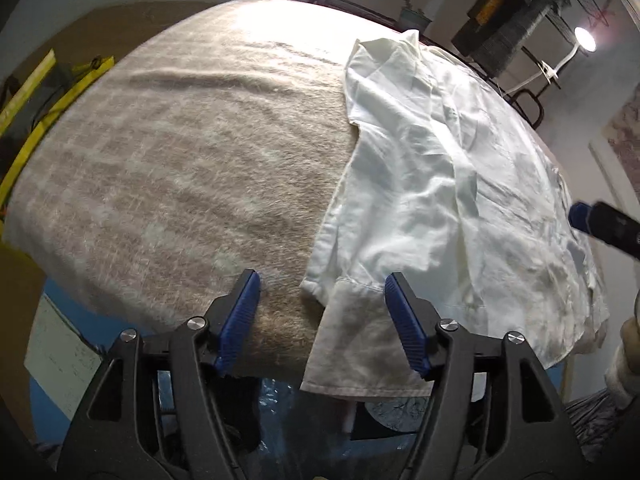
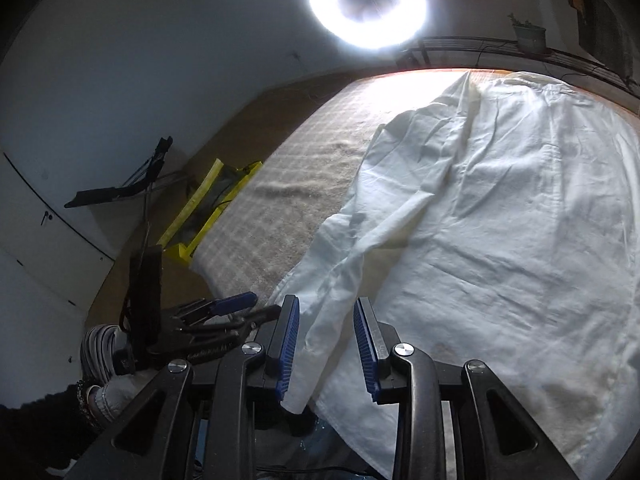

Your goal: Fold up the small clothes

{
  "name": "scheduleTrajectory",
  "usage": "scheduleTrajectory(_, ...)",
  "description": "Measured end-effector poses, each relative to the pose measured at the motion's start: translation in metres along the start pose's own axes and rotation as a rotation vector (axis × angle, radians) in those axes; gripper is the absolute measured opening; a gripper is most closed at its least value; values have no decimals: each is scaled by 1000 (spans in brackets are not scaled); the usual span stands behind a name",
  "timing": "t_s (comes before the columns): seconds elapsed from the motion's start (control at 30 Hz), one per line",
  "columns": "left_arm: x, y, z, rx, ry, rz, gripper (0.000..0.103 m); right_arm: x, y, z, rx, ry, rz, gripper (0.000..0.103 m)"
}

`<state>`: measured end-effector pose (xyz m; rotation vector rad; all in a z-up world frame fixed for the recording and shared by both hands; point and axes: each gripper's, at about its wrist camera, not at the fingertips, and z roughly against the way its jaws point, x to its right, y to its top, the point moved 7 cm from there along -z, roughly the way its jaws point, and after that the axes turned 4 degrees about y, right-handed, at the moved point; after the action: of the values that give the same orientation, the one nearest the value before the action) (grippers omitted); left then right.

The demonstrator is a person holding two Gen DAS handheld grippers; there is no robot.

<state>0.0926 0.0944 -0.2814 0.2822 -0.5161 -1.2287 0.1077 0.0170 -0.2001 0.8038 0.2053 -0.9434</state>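
A white long-sleeved shirt (image 1: 460,184) lies spread on a beige checked blanket (image 1: 180,160) that covers the table. One sleeve cuff (image 1: 360,352) hangs over the near edge. My left gripper (image 1: 322,292) is open, its blue pads on either side of that cuff area, above the cloth. In the right wrist view the shirt (image 2: 500,220) fills the right half, and a sleeve (image 2: 332,320) runs down between the open jaws of my right gripper (image 2: 326,312). The left gripper (image 2: 224,308) shows at the lower left there. The right gripper's tip (image 1: 588,220) shows at the right edge.
A ring light (image 2: 366,0) shines above the far edge. A yellow-framed object (image 2: 208,208) stands on the floor left of the table. A metal rack (image 1: 520,92) and a potted plant (image 2: 530,34) stand behind the table. Blue floor (image 1: 64,308) lies below the near edge.
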Motion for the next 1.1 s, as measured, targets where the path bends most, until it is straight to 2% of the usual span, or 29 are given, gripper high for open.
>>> scheduleTrajectory(0.07,6,1,-3,10,9,-31,67,0,1,-4,0,-1,1,30)
scheduleTrajectory(0.1,10,1,-4,20,14,-49,58,0,2,-6,1,-1,-4,30)
scheduleTrajectory(0.13,13,2,-4,26,13,-61,45,2,3,-8,3,-2,-12,30)
scheduleTrajectory(0.17,17,2,-5,27,6,-76,10,5,4,-9,4,-2,-26,30)
scheduleTrajectory(0.2,23,2,-7,13,-13,-86,6,8,5,-9,8,-3,-34,30)
scheduleTrajectory(0.3,34,4,1,61,-19,-104,5,17,10,-9,26,-24,-51,30)
scheduleTrajectory(0.47,71,4,29,179,-21,-262,5,34,22,-5,48,-18,-103,30)
scheduleTrajectory(0.53,83,3,37,210,-20,-307,5,38,34,-3,54,-28,-107,33)
scheduleTrajectory(0.7,97,2,39,231,-11,-354,5,34,74,-10,47,-15,-78,54)
scheduleTrajectory(0.77,95,2,36,222,-15,-340,5,30,94,-25,11,-17,-65,61)
scheduleTrajectory(0.83,93,3,33,216,-14,-328,5,25,113,-47,-33,-32,-49,61)
scheduleTrajectory(0.9,92,3,32,211,-15,-324,5,21,129,-73,-82,-82,-22,61)
scheduleTrajectory(0.97,90,2,31,209,-15,-323,5,18,138,-105,-158,-137,5,61)
scheduleTrajectory(1.1,86,-1,30,200,-15,-318,5,16,139,-155,-254,-218,34,60)
